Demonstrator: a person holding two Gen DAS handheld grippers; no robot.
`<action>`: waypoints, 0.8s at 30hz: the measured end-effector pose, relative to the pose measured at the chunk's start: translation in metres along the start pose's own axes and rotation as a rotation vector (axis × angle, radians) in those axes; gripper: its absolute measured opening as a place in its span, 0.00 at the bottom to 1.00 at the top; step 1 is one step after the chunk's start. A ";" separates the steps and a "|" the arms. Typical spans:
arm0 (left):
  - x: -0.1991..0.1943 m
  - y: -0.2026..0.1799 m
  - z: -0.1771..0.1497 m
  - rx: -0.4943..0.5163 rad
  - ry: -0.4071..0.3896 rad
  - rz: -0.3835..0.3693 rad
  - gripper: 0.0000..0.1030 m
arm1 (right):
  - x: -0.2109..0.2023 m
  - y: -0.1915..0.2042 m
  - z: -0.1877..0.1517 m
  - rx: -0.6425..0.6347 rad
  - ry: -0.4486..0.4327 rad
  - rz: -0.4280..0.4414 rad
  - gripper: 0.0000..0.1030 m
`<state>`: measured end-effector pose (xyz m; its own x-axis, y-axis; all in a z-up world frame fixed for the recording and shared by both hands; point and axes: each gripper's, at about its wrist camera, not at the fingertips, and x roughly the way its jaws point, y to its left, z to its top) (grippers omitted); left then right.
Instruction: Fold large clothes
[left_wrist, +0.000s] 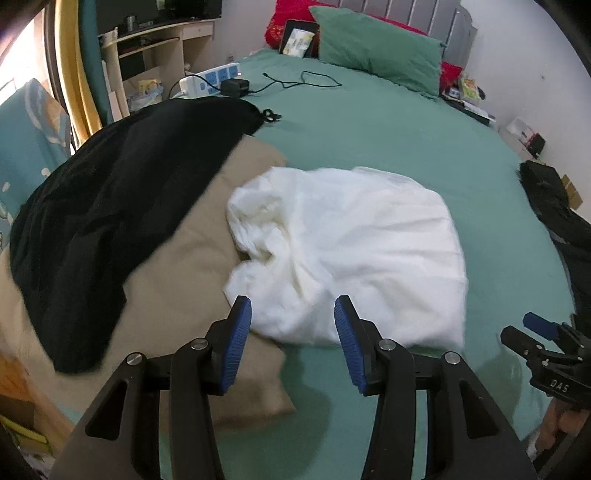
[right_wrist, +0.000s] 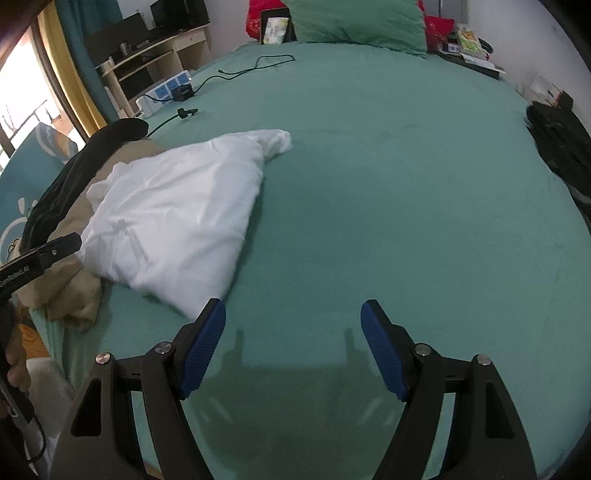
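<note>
A white garment (left_wrist: 351, 251) lies folded in a rumpled bundle on the green bed sheet (left_wrist: 388, 129). My left gripper (left_wrist: 293, 314) hovers over its near edge, open, with nothing between the blue pads. In the right wrist view the same white garment (right_wrist: 177, 214) lies to the left. My right gripper (right_wrist: 293, 314) stands open above bare sheet (right_wrist: 388, 184), just right of the garment's near corner, holding nothing. The right gripper (left_wrist: 543, 328) also shows at the right edge of the left wrist view.
A tan garment (left_wrist: 177, 266) and a black one (left_wrist: 118, 206) are piled left of the white one. A power strip (left_wrist: 210, 79) with charger and cable (left_wrist: 306, 79) lies at the far left of the bed. Green pillow (left_wrist: 380, 48) at the head. A black bag (right_wrist: 561, 147) sits at the right edge.
</note>
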<state>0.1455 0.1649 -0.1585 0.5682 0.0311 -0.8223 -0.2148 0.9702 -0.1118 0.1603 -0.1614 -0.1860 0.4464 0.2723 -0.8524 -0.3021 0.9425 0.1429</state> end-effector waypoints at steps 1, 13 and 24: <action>-0.005 -0.004 -0.004 0.002 -0.002 -0.006 0.48 | -0.005 -0.003 -0.005 0.006 0.002 -0.002 0.73; -0.063 -0.052 -0.031 0.056 -0.060 -0.017 0.48 | -0.065 -0.040 -0.050 0.084 -0.033 -0.013 0.73; -0.113 -0.105 -0.055 0.181 -0.121 0.020 0.49 | -0.112 -0.080 -0.075 0.171 -0.082 -0.022 0.73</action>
<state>0.0601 0.0461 -0.0843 0.6586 0.0690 -0.7493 -0.0872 0.9961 0.0152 0.0713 -0.2817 -0.1395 0.5202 0.2599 -0.8135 -0.1472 0.9656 0.2144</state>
